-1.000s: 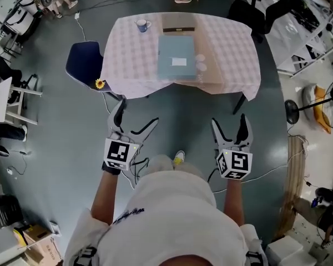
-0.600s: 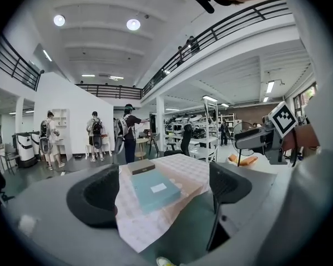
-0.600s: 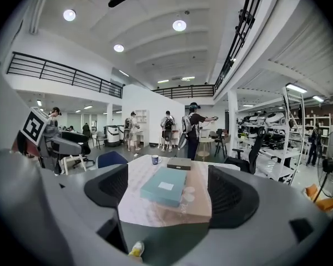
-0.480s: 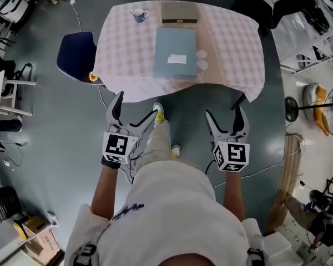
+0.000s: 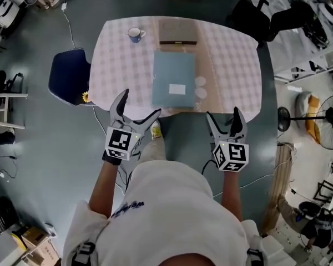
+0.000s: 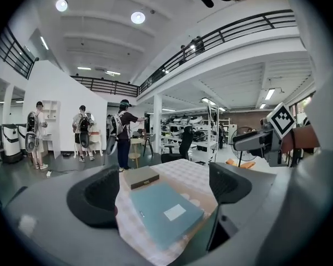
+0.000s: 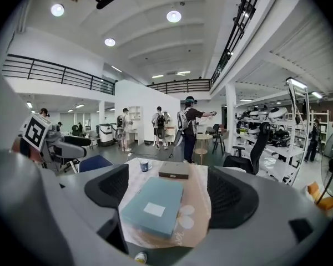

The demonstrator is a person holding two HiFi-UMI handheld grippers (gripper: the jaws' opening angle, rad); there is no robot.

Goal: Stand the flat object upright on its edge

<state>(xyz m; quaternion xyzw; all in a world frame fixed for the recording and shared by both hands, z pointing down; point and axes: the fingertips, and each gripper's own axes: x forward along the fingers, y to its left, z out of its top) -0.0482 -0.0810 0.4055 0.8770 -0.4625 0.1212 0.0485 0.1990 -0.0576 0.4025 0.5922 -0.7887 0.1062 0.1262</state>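
Left tongs (image 5: 139, 103) and right tongs (image 5: 223, 113) stand apart and empty; better bring them to the long edges of the blue folder (image 5: 175, 87) on the counter (image 5: 233, 65).

The left tool (image 5: 140, 103) and right tool (image 5: 224, 113) have apparently reached the table (image 5: 233, 54).

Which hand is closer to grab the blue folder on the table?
Probably left. The left tool is nearer the blue folder than the right tool; both are open and empty.
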